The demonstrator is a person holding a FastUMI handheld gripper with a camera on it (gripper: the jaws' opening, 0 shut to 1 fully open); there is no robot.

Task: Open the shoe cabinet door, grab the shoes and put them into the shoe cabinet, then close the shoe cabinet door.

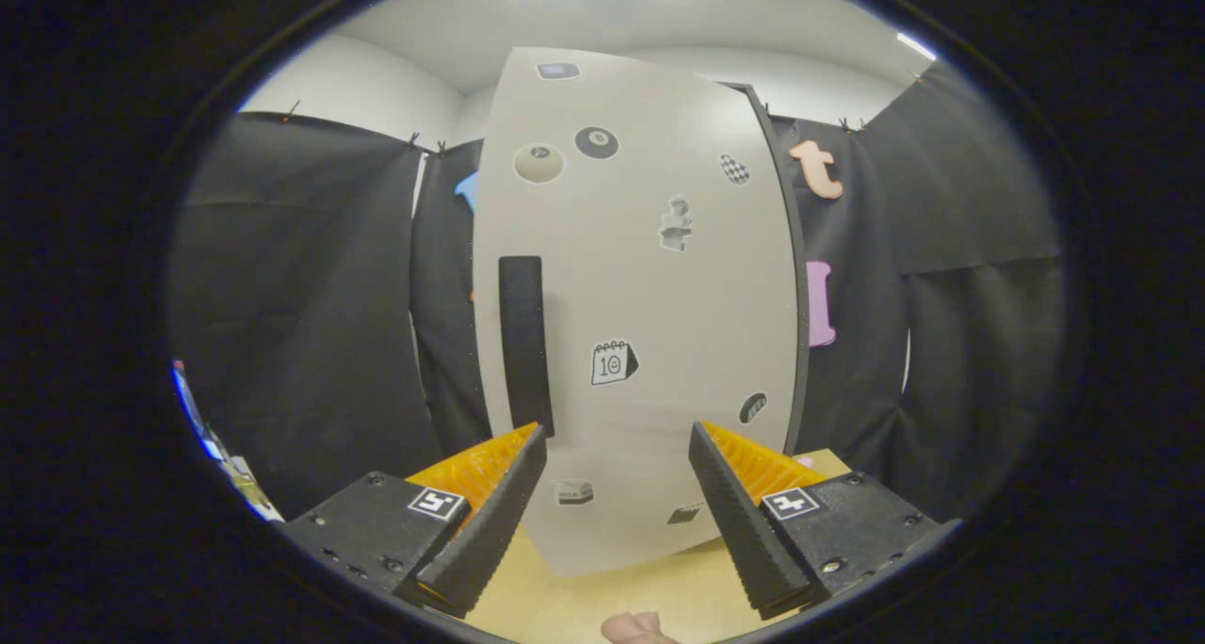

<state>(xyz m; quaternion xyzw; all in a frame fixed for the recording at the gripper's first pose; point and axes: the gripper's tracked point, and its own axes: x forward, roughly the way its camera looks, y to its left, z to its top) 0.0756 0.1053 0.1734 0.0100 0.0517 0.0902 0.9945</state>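
A tall pale shoe cabinet door [650, 286] stands just ahead of my gripper [617, 432], dotted with small stickers. A black vertical handle [523, 338] runs down its left side, and its lower end reaches the tip of my left finger [504, 493]. The fingers are spread wide apart with only the door's surface seen between them, and my right finger [730, 493] sits over the door's lower right part. Whether the fingertips touch the door I cannot tell. The door's dark right edge [795, 277] shows against the booth wall.
A light wooden tabletop [602, 597] lies under the fingers and the cabinet. A fingertip of a person's hand [635, 628] shows at the near edge of the table. Black cloth walls [311, 305] hang on both sides of the cabinet.
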